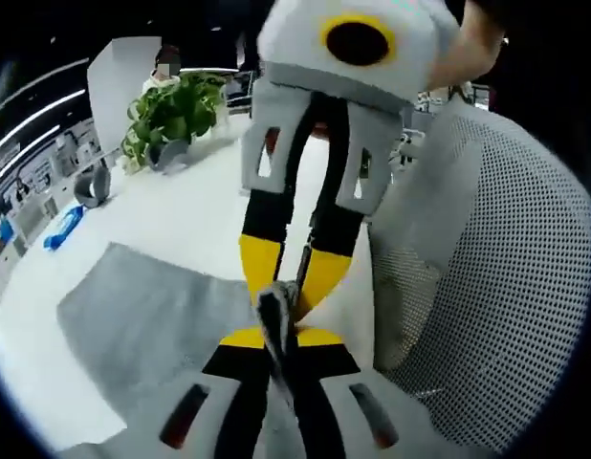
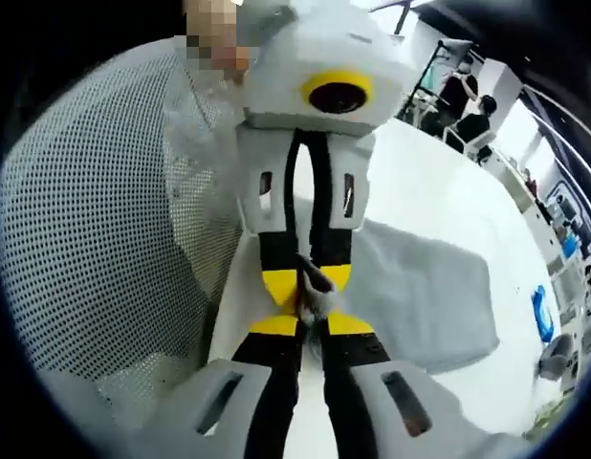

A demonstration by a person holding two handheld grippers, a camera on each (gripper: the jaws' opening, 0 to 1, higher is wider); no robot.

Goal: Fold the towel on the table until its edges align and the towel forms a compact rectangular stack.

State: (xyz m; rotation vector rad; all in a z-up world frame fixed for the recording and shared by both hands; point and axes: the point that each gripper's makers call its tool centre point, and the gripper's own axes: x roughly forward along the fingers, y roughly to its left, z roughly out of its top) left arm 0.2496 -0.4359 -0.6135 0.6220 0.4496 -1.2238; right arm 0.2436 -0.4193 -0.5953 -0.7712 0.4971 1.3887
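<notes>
Left tongs [image 1: 276,320] and right tongs [image 2: 313,304] meet tip to tip, each clamped on the grey cloth towel [image 1: 152,320] above the white table [image 1: 181,215].

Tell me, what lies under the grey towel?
The white table lies under the towel. Whatever the cloth covers is hidden. Both grippers, left and right, pinch its edge.

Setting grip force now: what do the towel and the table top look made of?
Towel: soft grey fabric, matte, likely terry or microfibre; it drapes and bunches between the left gripper tips. Table: smooth white hard surface, probably laminate, faint sheen.
</notes>
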